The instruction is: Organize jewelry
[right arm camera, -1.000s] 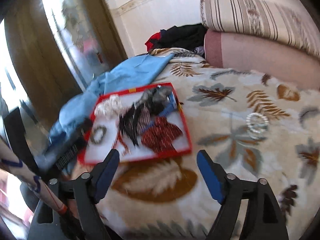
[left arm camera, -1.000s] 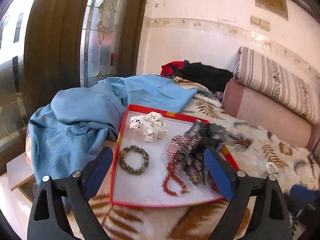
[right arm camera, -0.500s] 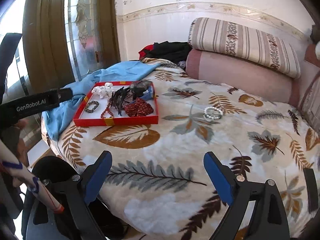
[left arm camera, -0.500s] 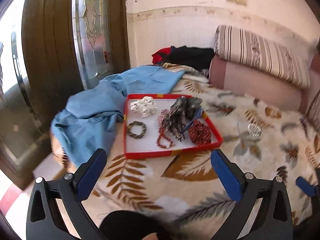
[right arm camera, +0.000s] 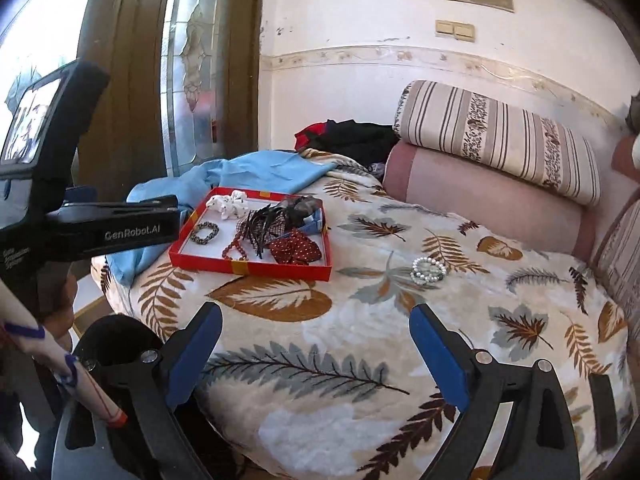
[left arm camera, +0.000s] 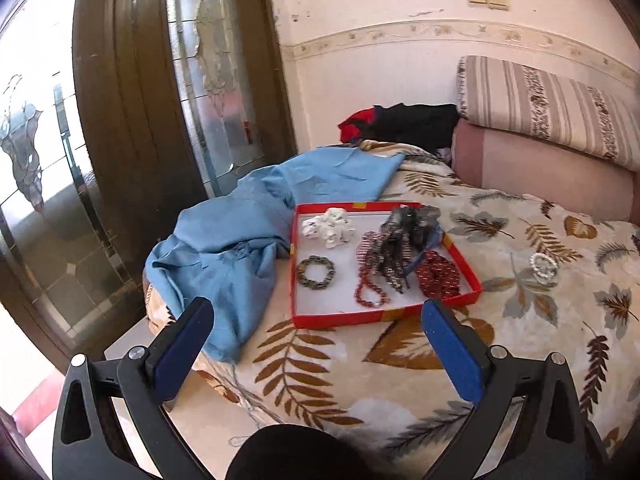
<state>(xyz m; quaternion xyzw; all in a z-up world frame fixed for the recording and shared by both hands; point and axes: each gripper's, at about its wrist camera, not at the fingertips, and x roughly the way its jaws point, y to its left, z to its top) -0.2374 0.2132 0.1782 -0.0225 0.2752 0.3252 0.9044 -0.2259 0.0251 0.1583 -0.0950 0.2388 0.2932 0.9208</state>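
Both grippers hang with jaws wide apart and empty: the left gripper [left arm camera: 316, 320] short of the red tray [left arm camera: 384, 316], the right gripper [right arm camera: 316, 328] over the leaf blanket [right arm camera: 360, 360]. A pearl bracelet [right arm camera: 428, 271] lies on the blanket, apart from the tray. Only the right view shows the left gripper's body from the side; only the left shows the tray's white floor clearly

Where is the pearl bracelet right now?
The pearl bracelet lies on the leaf-print blanket, outside and to the right of the red tray. In the left wrist view it sits at far right, touching nothing else.
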